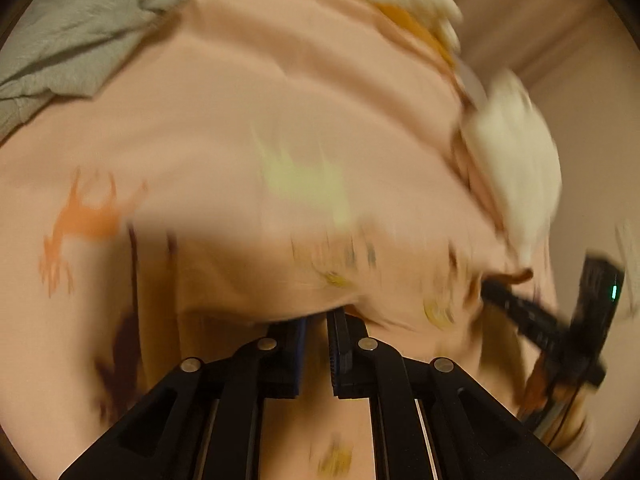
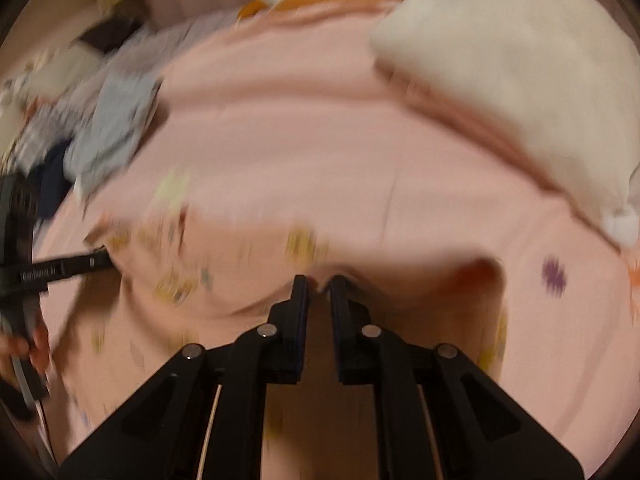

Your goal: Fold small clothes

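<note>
Pink garment (image 1: 256, 128): is filling most of both wrist views, spreading over the middle of each frame; blurred orange (image 1: 80, 216), pale yellow-green and purple (image 2: 554, 274) animal prints are showing on it; a folded edge is running across the lower middle of each frame, just above the fingertips.
Left hand-held gripper (image 1: 318, 316): is pointing steeply down at the pink cloth from the bottom centre of the left view; its jaws are standing almost together, clenched on the folded edge of the pink garment, which is draping over the fingertips.
Right hand-held gripper (image 2: 319, 280): is pointing down from the bottom centre of the right view, jaws narrow, pinching a small tuck of the same pink edge between the tips.
Gripper seen across: in the left view the right hand-held gripper is showing at lower right, its fingers reaching into the pink cloth; in the right view the left hand-held gripper is showing at the left edge, with a person's fingers (image 2: 36, 350) wrapping its handle.
Grey cloth (image 1: 76, 40): is lying crumpled at upper left of the left view.
White cloth (image 2: 520, 80): is lying bunched at upper right of the right view, on the pink fabric.
Pale blue clothes (image 2: 116, 128): are lying heaped at the left of the right view, too blurred to tell apart.
Containers: cannot tell.
</note>
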A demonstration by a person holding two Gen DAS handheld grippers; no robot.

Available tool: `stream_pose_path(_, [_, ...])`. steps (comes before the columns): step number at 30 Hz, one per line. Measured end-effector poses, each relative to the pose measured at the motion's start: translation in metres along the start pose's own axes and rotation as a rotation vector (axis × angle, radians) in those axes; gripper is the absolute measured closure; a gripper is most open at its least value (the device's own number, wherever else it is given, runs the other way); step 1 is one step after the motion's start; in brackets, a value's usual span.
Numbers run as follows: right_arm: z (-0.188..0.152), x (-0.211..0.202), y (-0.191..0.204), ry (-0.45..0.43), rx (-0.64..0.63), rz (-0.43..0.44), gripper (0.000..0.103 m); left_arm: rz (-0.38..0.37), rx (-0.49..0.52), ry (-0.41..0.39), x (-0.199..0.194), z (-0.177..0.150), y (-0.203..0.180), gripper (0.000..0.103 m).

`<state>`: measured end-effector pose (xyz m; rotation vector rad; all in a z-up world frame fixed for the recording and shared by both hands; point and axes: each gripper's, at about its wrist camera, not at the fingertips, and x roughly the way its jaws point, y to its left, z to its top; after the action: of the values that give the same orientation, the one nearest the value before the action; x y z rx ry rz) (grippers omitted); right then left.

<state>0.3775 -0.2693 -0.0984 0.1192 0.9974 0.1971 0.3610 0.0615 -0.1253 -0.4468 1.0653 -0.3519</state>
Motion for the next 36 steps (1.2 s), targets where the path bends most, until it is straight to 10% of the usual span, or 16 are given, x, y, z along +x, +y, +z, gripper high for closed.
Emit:
stream_pose_path(6, [0.013, -0.026, -0.006, -0.112, 0.061, 0.023, 0.089, -0.014, -0.097, -0.088, -0.015, 0.018, 0.012, 0.096])
stream_pose_path(21, [-0.107, -0.063, 0.008, 0.031, -0.186, -0.104, 0.092, -0.022, 0.264, 0.079, -0.046, -0.113, -0.013, 0.096])
stream_pose_path(31, [-0.140, -0.095, -0.007, 0.046, -0.157, -0.119, 0.080, -0.129, 0.098, 0.051, -0.086, -0.144, 0.022, 0.095])
stream_pose_path(36, [-0.128, -0.113, 0.007, -0.033, -0.122, -0.025, 0.061, -0.139, 0.007, -0.032, -0.110, -0.137, 0.044, 0.051])
